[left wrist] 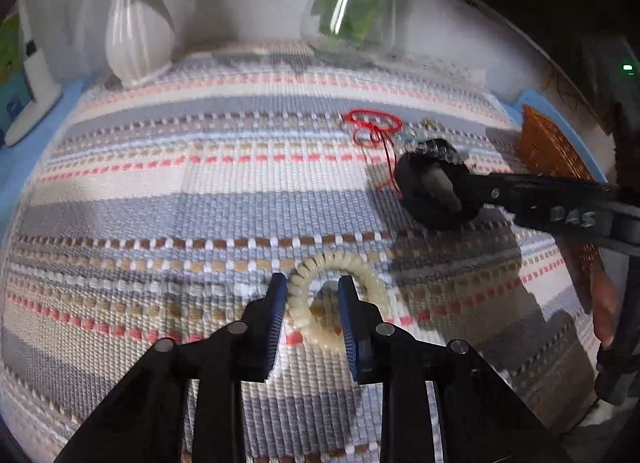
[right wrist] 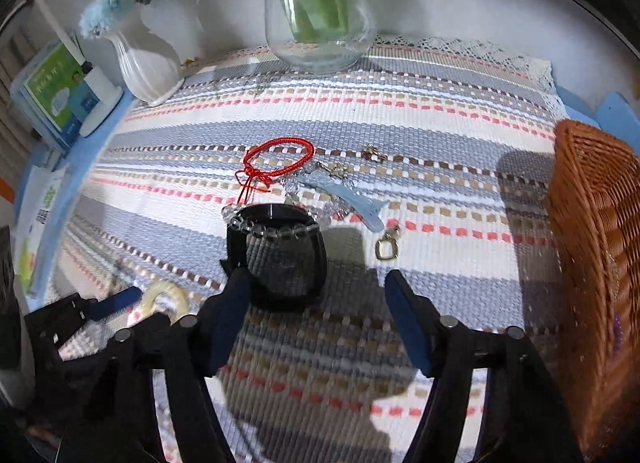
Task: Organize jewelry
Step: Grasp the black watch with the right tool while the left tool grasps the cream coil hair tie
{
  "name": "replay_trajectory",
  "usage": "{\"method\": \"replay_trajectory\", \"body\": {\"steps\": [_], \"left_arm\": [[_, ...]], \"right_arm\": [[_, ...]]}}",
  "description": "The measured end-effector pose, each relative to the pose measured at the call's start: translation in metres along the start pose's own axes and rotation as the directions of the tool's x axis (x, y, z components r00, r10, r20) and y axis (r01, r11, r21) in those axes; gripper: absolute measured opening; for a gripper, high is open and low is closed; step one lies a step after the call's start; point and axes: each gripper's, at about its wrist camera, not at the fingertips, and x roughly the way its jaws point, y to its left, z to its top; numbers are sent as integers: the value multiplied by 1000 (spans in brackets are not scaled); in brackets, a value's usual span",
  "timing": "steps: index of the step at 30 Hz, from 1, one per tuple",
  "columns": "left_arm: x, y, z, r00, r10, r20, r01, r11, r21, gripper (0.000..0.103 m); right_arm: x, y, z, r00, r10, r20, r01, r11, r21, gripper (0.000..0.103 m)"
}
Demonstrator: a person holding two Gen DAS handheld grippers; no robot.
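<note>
A cream spiral coil bracelet [left wrist: 340, 263] lies on the striped cloth. My left gripper [left wrist: 313, 281] straddles its left arc; one pad is outside the ring and one inside, and cloth shows beside the inner pad. A wide black bangle [right wrist: 280, 259] stands ahead of my right gripper [right wrist: 316, 277], whose jaws are wide apart; the left fingertip is at the bangle's edge. A clear bead bracelet [right wrist: 276, 229] drapes over the bangle. Behind it lie a red cord bracelet [right wrist: 280, 161], a pale blue hair clip [right wrist: 348, 199] and a gold square ring [right wrist: 386, 249].
A wicker basket [right wrist: 596, 263] stands at the right edge of the cloth. A white vase [right wrist: 148, 63] and a glass vase [right wrist: 320, 11] stand along the back wall. Booklets [right wrist: 60, 91] lean at the far left. A small gold piece [right wrist: 374, 153] lies mid-cloth.
</note>
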Motion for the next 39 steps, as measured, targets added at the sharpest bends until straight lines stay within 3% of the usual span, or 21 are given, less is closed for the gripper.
{"method": "replay_trajectory", "body": {"steps": [1,2,5,6,8,9,12,15,22,24,25,27,29,30,32,36,39], "left_arm": [[-1,1,-1,1000,10,8,-10,1000,-6,18],[0,2,-2,1000,22,18,-22,1000,-7,12],[3,8,-4,999,9,31,-8,999,-40,10],[4,10,-4,1000,1,30,1,998,-63,10],[5,16,-2,1000,-18,23,21,993,-114,10],[6,19,-1,999,-41,16,43,988,-149,10],[-2,28,2,996,-89,26,92,973,-211,10],[-10,28,7,995,-88,39,94,973,-210,10],[-24,27,18,994,-83,73,97,971,-218,10],[-25,24,20,994,-86,73,100,972,-213,10],[-25,23,21,994,-87,70,100,973,-209,10],[-29,20,20,994,-85,72,98,975,-202,10],[-30,18,19,993,-94,72,107,972,-207,10],[-30,17,18,993,-95,66,107,972,-210,10],[-31,16,16,993,-97,64,108,972,-210,10],[-38,9,21,990,-111,83,125,971,-202,10],[-39,2,30,989,-125,72,137,971,-194,10]], "right_arm": [[3,3,-1,1000,-26,10,26,1000,-12,48],[7,6,0,999,-54,8,54,998,-26,47],[19,13,-3,995,-98,15,98,994,-56,37],[20,16,-3,996,-93,16,94,994,-63,23],[20,20,-1,994,-110,1,109,991,-83,15],[19,21,-1,993,-119,-2,118,989,-93,6],[11,11,0,997,-59,-49,56,997,-43,6],[-1,2,-5,996,-18,-85,19,1000,11,6],[-30,-14,-19,993,-96,-74,94,995,-33,8],[-33,-33,-21,993,3,-116,7,997,83,5],[-28,-40,-25,988,5,-153,13,994,113,3],[-25,-35,-31,978,-88,-188,94,995,25,7],[-40,-42,-32,985,35,-168,-17,994,109,7],[-45,-43,-33,987,52,-149,-34,992,126,2],[-38,-37,-38,982,-83,-169,89,996,25,4],[-52,-53,-40,987,50,-152,-26,987,157,6],[-64,-55,-41,992,32,-124,-11,986,165,7]]}}
